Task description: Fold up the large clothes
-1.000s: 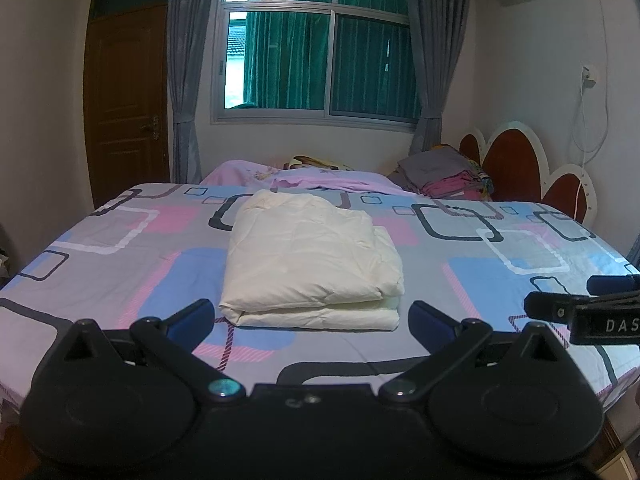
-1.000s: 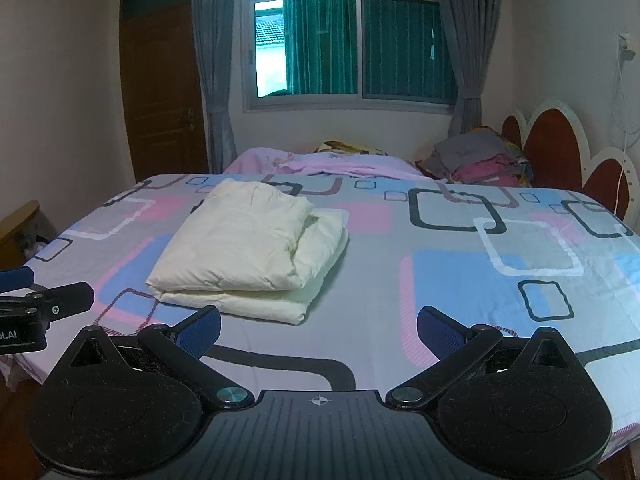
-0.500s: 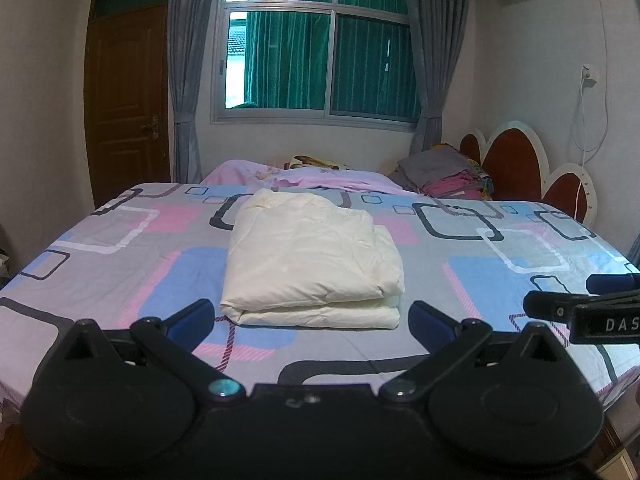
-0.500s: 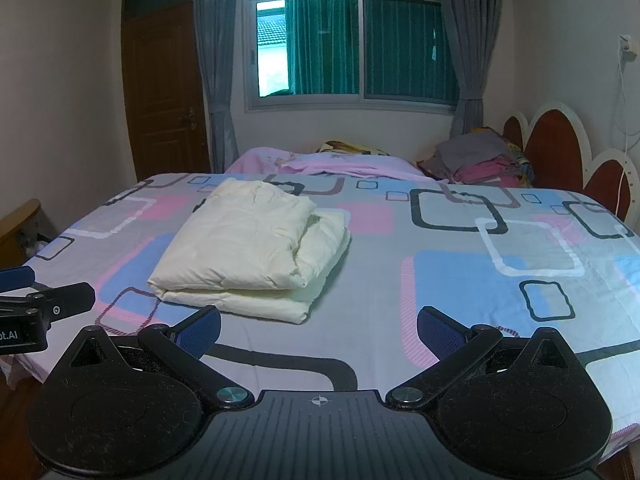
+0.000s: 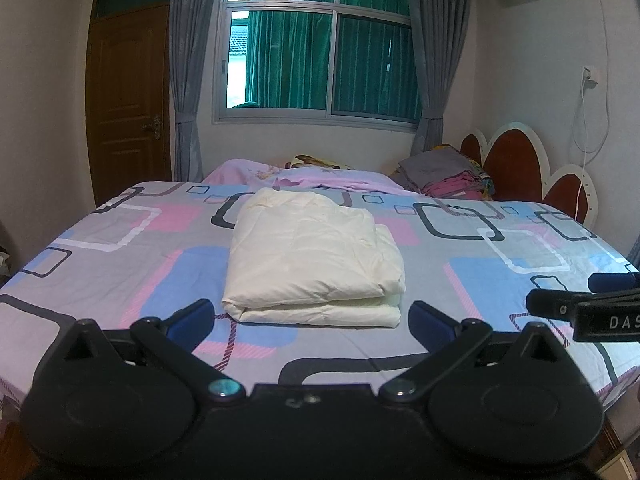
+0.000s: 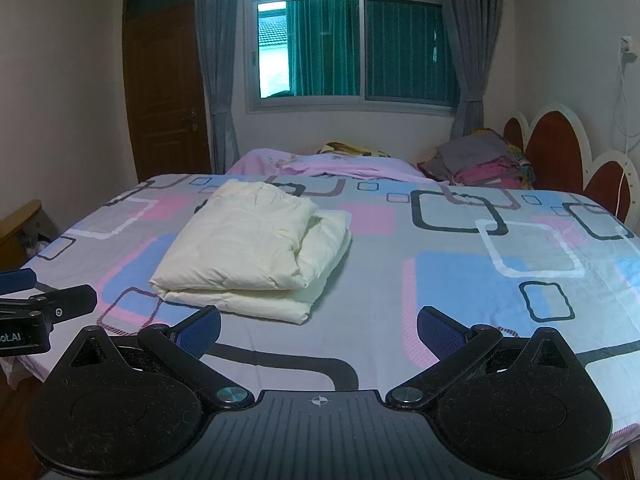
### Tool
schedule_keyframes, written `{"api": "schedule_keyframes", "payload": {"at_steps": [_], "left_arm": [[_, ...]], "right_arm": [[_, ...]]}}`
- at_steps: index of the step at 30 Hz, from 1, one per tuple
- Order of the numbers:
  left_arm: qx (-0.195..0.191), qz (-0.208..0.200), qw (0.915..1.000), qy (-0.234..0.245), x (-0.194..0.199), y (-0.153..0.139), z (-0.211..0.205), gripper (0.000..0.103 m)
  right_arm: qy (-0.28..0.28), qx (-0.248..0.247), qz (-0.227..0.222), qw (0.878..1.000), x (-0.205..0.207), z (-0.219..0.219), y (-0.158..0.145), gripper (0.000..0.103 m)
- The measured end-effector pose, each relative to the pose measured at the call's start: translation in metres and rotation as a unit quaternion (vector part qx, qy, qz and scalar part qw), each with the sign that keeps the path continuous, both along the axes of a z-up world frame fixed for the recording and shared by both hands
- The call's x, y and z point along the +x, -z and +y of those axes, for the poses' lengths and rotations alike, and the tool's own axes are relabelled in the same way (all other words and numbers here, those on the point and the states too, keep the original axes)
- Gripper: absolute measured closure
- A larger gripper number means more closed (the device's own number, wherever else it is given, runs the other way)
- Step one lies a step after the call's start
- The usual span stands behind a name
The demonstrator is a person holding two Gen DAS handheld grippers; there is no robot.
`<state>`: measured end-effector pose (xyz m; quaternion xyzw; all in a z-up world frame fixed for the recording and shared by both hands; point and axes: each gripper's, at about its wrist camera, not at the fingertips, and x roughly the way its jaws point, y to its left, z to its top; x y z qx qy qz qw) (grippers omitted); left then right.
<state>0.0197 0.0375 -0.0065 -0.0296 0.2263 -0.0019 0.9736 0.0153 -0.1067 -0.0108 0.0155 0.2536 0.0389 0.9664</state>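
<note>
With my left gripper [image 5: 312, 316] and right gripper [image 6: 319, 327] both spread wide and empty, the puffy cream folded garment [image 5: 312, 260] at frame centre looks soft, light, slippery; I'd pinch its near stacked edge.

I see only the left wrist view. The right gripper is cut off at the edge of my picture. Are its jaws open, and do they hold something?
Observer: The right gripper has its jaws wide open, with nothing between them.
Operator: Is the folded garment tidy on its right side?
Observer: Not fully. On the cream garment, the upper fold ends short on that side. Its edge is bunched, and the lower layer lies bare beyond it.
Operator: Is there anything to the left of the bed?
Observer: Yes, a piece of wooden furniture stands beside it.
</note>
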Motion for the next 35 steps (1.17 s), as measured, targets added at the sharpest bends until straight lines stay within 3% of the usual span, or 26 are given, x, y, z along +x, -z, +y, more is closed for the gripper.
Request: {"api": "schedule_keyframes", "payload": {"at_steps": [26, 35], "left_arm": [[0.001, -0.001, 1.0, 0.002, -0.0012, 0.0005, 0.0005, 0.0], [0.005, 0.001, 0.9997, 0.022, 0.0008, 0.0004, 0.0034, 0.0]], "right_arm": [[-0.001, -0.001, -0.001, 1.0, -0.0006, -0.0022, -0.0009, 0.0], [-0.002, -0.001, -0.001, 1.0, 0.0006, -0.0004, -0.0027, 0.0]]}}
